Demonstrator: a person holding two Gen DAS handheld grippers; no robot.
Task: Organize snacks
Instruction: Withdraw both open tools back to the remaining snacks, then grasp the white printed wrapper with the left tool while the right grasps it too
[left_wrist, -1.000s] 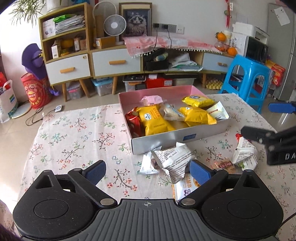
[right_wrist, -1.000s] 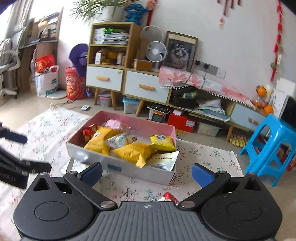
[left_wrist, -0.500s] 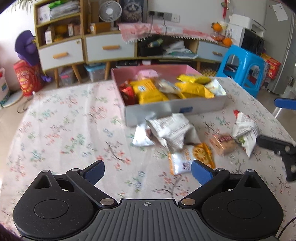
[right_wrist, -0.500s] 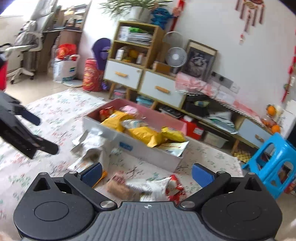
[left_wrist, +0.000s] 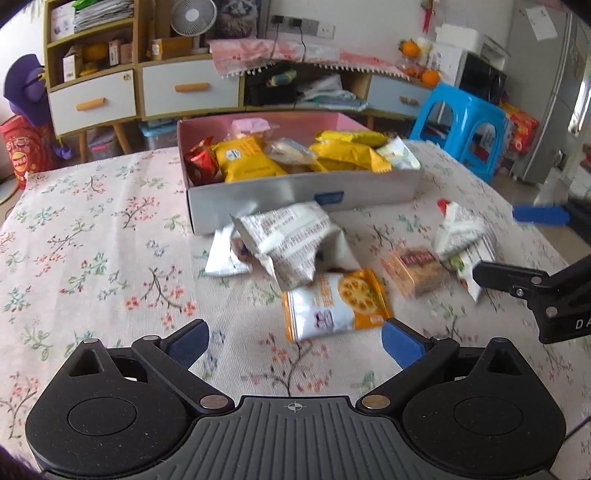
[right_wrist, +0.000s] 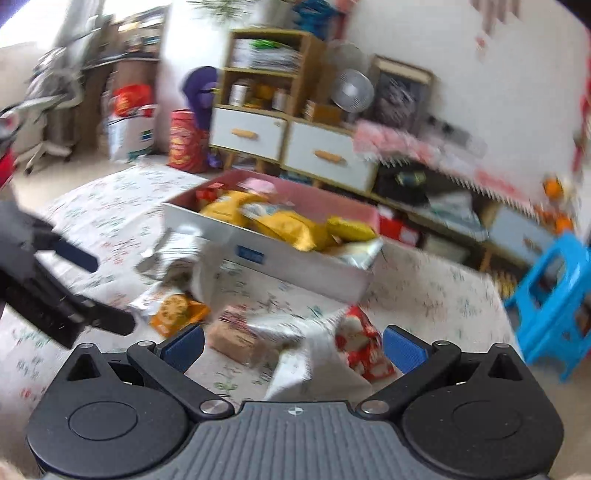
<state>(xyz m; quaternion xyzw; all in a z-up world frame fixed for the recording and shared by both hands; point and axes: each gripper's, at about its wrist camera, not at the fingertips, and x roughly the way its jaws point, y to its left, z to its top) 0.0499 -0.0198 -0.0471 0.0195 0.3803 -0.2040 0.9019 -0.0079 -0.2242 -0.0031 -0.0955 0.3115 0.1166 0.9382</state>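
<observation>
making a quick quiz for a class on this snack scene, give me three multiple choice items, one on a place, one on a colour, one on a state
1. Where does the orange and white cracker packet lie?
A. inside the box
B. on the tablecloth in front of the box
C. on the blue stool

2. What colour is the inside of the box?
A. pink
B. green
C. black

3. How stands the left claw?
A. shut on a packet
B. open and holding nothing
C. out of view

Answers:
1 B, the packet rests flat on the floral tablecloth, nearer the camera than the box's grey front wall.
2 A, the far inner wall above the yellow packets shows pink.
3 B, its blue pads stand wide apart with only cloth between them.
</observation>
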